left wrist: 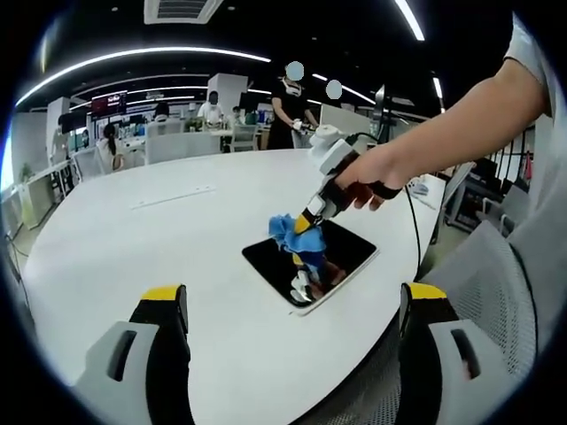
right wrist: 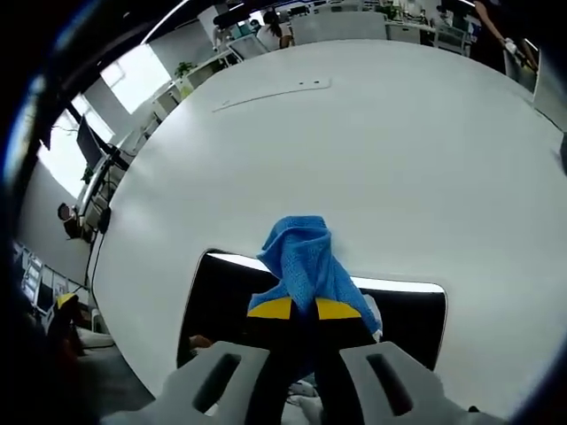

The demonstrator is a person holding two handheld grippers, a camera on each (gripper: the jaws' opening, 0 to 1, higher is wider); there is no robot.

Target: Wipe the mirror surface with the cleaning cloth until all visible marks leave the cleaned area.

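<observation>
The mirror [left wrist: 310,262] lies near the white table's [left wrist: 159,248] edge, with lots of bare table around it. The right gripper [right wrist: 304,308] pinches the blue cloth [right wrist: 306,261] on the glass; the left gripper [left wrist: 292,305] gapes wide, holding nothing

A wide white rounded surface [left wrist: 159,266] spans most of the frame. On it, right of centre near the lower edge, a dark rectangular mirror [left wrist: 350,248] lies flat.

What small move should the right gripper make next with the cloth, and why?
Probably sweep the blue cloth sideways across the mirror. The right gripper is shut on the cloth, which sits at the mirror's middle, leaving dark glass on both sides.
</observation>
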